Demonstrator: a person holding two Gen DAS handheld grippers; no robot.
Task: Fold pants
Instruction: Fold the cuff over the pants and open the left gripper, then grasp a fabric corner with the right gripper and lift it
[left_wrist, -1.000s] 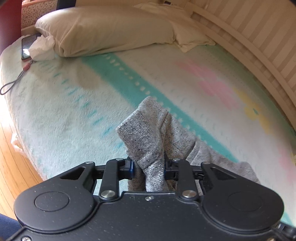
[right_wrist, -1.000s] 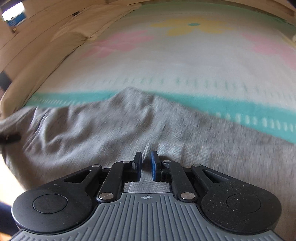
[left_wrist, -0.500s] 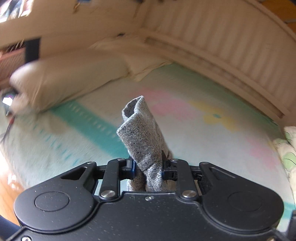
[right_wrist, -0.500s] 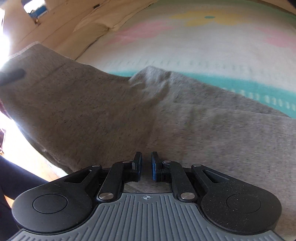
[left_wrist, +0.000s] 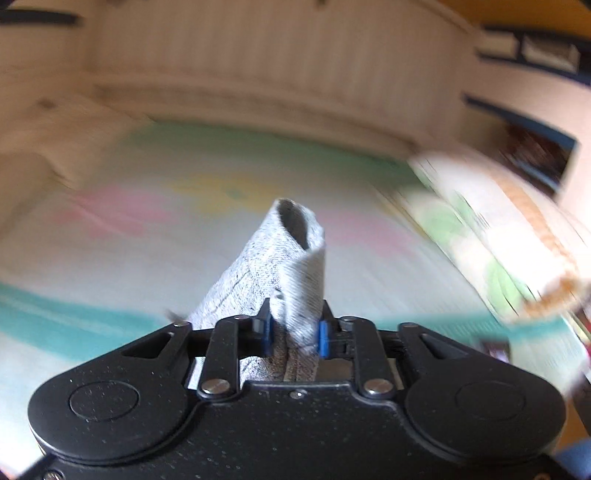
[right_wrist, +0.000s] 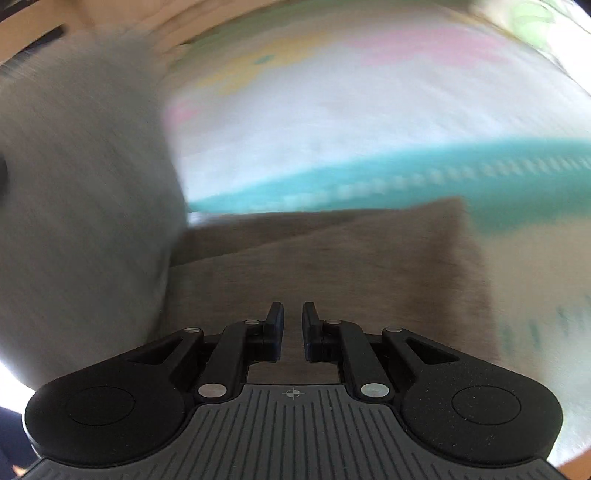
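Pastel bedspread (left_wrist: 110, 236) with teal stripe covers the bed. My left claw (left_wrist: 293, 334) pinches a bunched fold of the grey pants (left_wrist: 280, 273), lifted off it. My right claw (right_wrist: 293, 325), fingers slightly apart and gripping nothing, sits over the pants' flat part.

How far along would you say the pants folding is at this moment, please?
Midway. Done: part of the grey pants lies flat on the blanket. In hand: the left gripper clamps a bunched end, swinging it over. Left: laying it down and smoothing; the right gripper holds nothing visible.
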